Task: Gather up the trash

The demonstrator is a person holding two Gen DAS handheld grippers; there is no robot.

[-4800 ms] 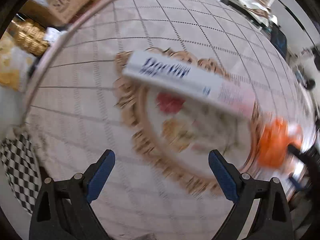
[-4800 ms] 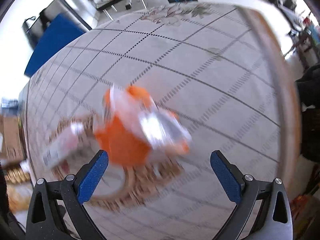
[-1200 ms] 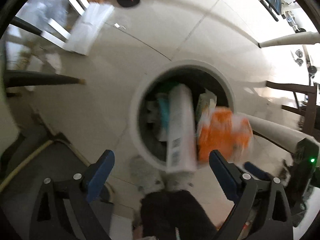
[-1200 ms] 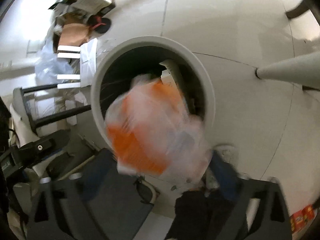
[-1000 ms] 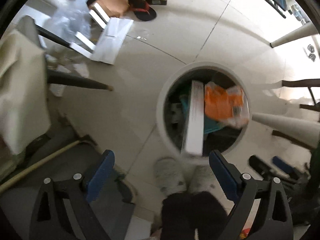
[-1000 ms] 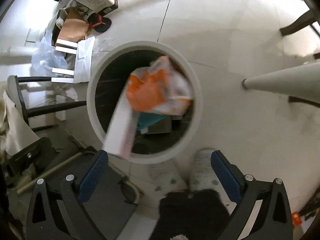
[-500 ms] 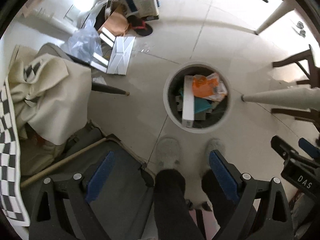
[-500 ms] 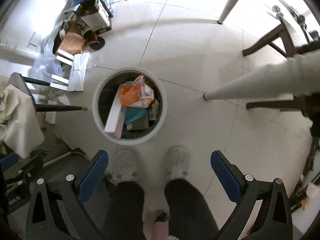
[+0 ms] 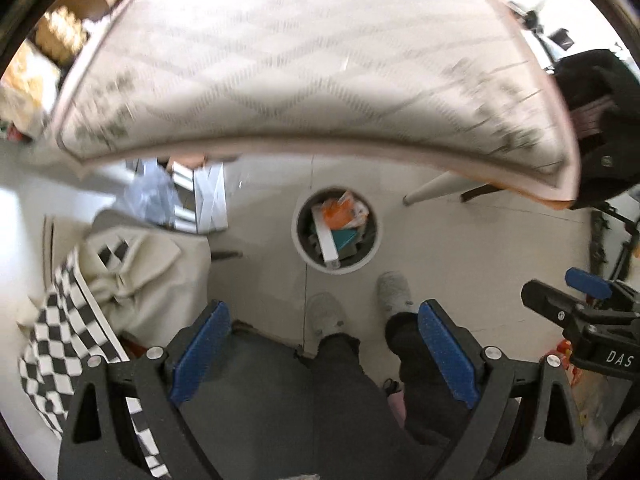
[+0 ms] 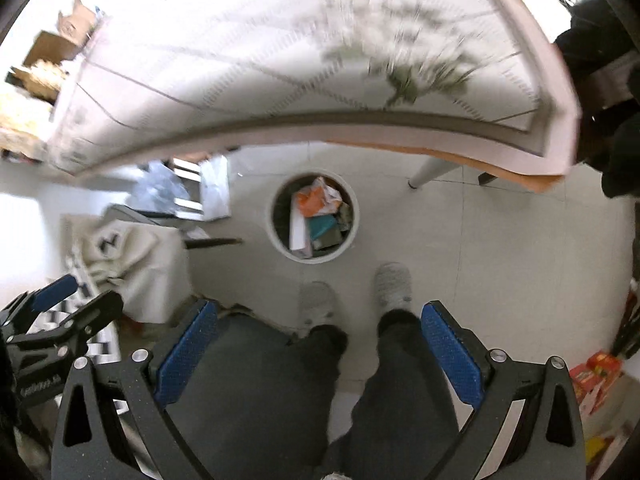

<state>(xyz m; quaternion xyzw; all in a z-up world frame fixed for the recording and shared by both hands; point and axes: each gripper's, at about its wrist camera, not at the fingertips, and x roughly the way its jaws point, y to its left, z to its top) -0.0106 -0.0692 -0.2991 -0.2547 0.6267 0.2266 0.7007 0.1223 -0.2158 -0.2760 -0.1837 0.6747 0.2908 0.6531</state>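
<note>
Overhead, a patterned table [image 9: 320,60] overhangs pale tiled floor [image 10: 500,248].

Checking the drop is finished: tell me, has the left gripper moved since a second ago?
Yes. The left gripper has risen away from the trash bin, which looks far smaller, and the table edge has entered the view above it.

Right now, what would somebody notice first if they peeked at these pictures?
Probably the round white trash bin on the floor just below the table edge, with an orange wrapper and a long white box inside. Next, the person's grey slippers right before it, between the open right gripper.
</note>
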